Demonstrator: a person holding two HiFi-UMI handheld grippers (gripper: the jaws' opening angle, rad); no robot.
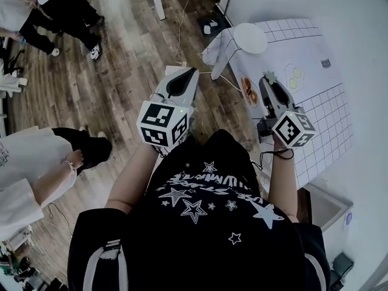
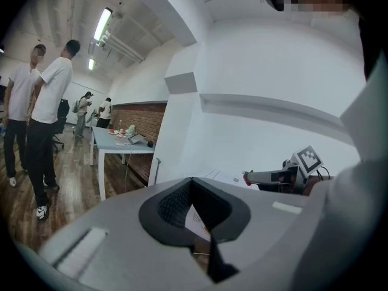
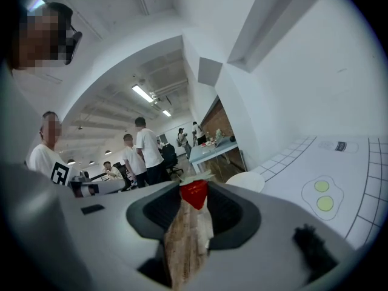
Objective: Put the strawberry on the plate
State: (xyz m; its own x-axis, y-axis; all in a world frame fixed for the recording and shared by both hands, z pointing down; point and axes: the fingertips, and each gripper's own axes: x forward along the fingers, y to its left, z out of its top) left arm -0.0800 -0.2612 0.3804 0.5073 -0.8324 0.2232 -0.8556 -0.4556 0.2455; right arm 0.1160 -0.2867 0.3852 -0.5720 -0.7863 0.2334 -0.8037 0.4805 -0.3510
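The strawberry (image 3: pixel 194 194) is pinched at the very tip of the right gripper (image 1: pixel 270 82), held in the air above the table's near edge, with its leafy cap pointing outward and its long axis running along the jaws. The white plate (image 1: pixel 250 38) is empty and lies farther forward and a little aside, at the far corner of the checked mat (image 1: pixel 315 59). The likely move is therefore a reach ahead, and the right hand is clearly the nearer one. The left gripper (image 2: pixel 193 190) hangs off the table's edge, its jaws drawn together on nothing. From the head view only the cap shows. An orange patch by the mat's edge is too small to identify.
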